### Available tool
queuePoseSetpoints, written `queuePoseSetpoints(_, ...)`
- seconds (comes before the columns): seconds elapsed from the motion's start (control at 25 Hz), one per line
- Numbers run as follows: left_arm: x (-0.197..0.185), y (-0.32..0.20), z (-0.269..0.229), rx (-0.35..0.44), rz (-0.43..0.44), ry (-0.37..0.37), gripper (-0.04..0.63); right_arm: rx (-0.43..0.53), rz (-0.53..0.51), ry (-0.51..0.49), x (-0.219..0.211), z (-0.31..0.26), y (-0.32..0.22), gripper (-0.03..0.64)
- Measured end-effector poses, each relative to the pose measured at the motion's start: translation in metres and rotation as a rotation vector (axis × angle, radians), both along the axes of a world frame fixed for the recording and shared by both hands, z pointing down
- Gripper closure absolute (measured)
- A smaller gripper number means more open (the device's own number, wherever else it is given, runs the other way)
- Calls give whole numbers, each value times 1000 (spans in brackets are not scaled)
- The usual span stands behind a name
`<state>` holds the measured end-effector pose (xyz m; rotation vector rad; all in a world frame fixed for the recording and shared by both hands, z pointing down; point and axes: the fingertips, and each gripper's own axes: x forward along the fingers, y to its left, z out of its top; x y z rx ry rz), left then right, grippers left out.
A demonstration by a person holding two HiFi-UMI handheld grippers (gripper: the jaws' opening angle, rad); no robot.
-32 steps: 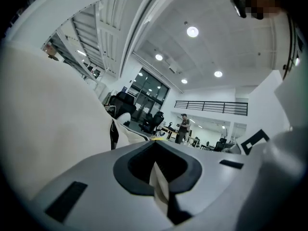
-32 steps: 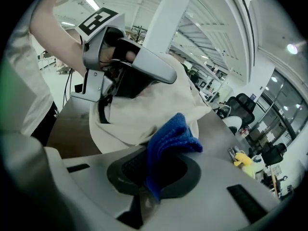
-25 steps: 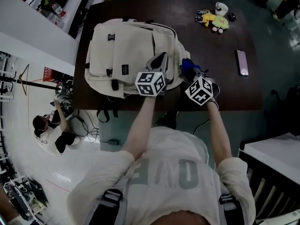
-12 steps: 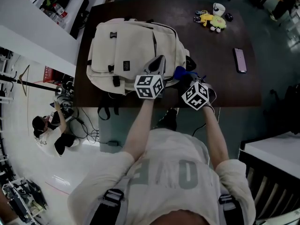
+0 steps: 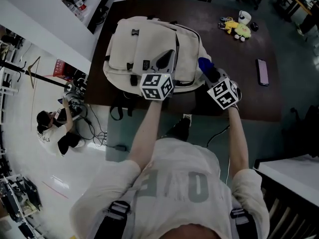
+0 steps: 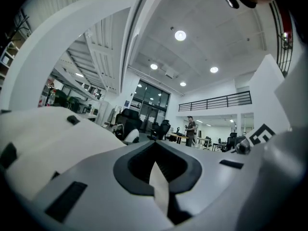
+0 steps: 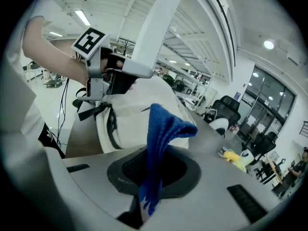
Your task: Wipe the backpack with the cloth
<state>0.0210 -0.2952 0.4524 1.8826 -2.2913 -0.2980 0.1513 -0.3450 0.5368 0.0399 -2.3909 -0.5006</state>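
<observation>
A cream backpack (image 5: pixel 144 46) lies flat on the dark table (image 5: pixel 229 44). My left gripper (image 5: pixel 168 59) rests on the backpack's near right part. In the left gripper view its jaws (image 6: pixel 156 166) are shut with a thin cream strip of the backpack pinched between them, and the backpack (image 6: pixel 43 134) bulks at the left. My right gripper (image 5: pixel 212 74) is at the backpack's right edge, shut on a blue cloth (image 5: pixel 203 63). In the right gripper view the cloth (image 7: pixel 163 129) stands up out of that gripper (image 7: pixel 153 173), beside the backpack (image 7: pixel 137 112).
A phone (image 5: pixel 263 72) lies on the table's right part. A yellow plush toy (image 5: pixel 240 30) and a white cup (image 5: pixel 244 16) sit at the far right. A white desk (image 5: pixel 45 29) stands to the left, with cables (image 5: pixel 94 133) and a person (image 5: pixel 50 131) on the floor.
The right gripper with the blue cloth dipped toward the backpack's near right corner, then moved back up along its right edge. The left gripper kept its place on the backpack.
</observation>
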Motion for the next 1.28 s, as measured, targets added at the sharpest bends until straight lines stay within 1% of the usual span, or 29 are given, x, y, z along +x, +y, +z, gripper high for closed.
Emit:
queuePoseSetpoints(0.12,-26,1,-25,9,-35,-41,592,36,-41,-73,-32,-42,-23,578)
queuePoseSetpoints(0.2,-42,-1,-37,15,-53,-58,592,69,-89,-110,-60,-68,-35,578)
queuePoseSetpoints(0.32,-69,-7,-50,22,-81,-69,592,116,-181,-129,-107,-97,-50,578)
queuePoseSetpoints(0.4,-91,-13,-56,22,-101,-73,592,138,-259,-136,-144,-111,-59,578)
queuePoseSetpoints(0.48,-116,-19,-60,24,-118,-72,592,141,-357,-161,-186,-124,-64,578)
queuePoseSetpoints(0.6,-148,-29,-64,37,-128,-31,592,125,-520,-198,-254,-140,-68,578)
queuePoseSetpoints(0.68,-162,-41,-67,42,-118,-12,592,120,-624,-198,-299,-144,-70,578)
queuePoseSetpoints(0.84,-181,-66,-69,32,-79,3,592,145,-815,-160,-374,-132,-67,578)
queuePoseSetpoints(1.0,-198,-79,-56,9,-47,73,592,138,-993,-91,-424,-94,-46,578)
queuePoseSetpoints(1.12,-204,-90,-46,-29,-39,114,591,114,-1110,-20,-443,-60,-29,578)
queuePoseSetpoints(1.28,-206,-102,-33,-91,-39,145,591,67,-1242,64,-449,-19,-13,578)
